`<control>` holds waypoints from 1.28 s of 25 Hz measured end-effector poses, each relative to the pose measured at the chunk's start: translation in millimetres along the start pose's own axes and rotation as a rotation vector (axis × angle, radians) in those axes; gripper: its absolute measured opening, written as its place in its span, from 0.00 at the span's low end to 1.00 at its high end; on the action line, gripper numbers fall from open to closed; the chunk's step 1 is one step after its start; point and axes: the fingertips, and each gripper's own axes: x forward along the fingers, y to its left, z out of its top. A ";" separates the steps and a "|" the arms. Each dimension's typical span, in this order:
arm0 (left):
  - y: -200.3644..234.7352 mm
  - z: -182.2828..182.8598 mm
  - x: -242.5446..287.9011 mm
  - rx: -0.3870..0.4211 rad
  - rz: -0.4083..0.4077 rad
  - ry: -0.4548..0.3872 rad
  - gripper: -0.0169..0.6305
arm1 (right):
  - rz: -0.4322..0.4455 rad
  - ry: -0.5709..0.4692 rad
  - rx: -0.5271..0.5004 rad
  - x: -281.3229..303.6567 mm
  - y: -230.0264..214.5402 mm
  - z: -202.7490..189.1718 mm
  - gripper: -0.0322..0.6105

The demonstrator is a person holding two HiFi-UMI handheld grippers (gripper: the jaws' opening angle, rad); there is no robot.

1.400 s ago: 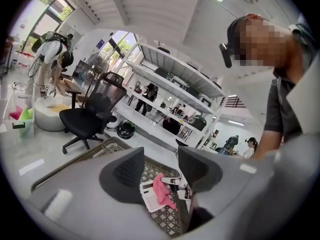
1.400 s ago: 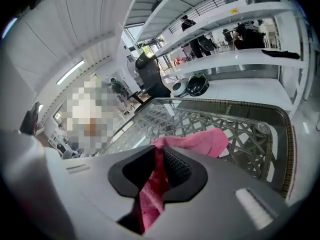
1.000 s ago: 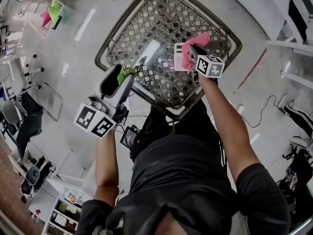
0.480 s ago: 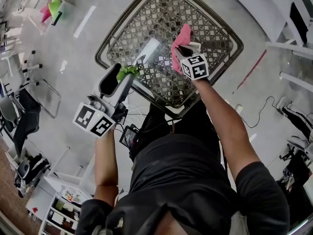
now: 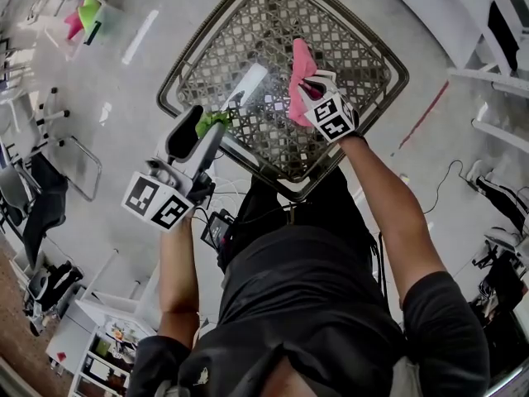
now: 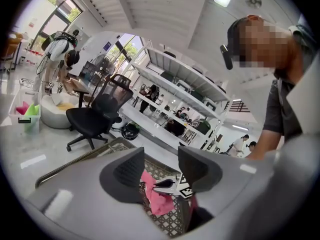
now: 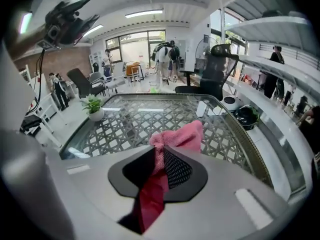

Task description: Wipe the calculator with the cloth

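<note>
The pink cloth [image 7: 179, 135], clamped in the right gripper [image 7: 162, 165], should be lowered flat onto the calculator; the left gripper [image 6: 162, 170] is held open, empty.

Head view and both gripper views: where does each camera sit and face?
Head view: on the head, steeply down at the lattice table; arms, torso, left hand-held gripper and right hand-held gripper show.
Left gripper view: on that gripper, across the table through open jaws; torso shows.
Right gripper view: downward over the table; jaws clamp the pink cloth.
All share table and cloth.
</note>
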 end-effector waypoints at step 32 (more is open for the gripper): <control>-30.1 1.5 49.7 -0.001 -0.069 0.038 0.39 | -0.228 -0.059 0.457 -61.6 -69.4 -54.4 0.13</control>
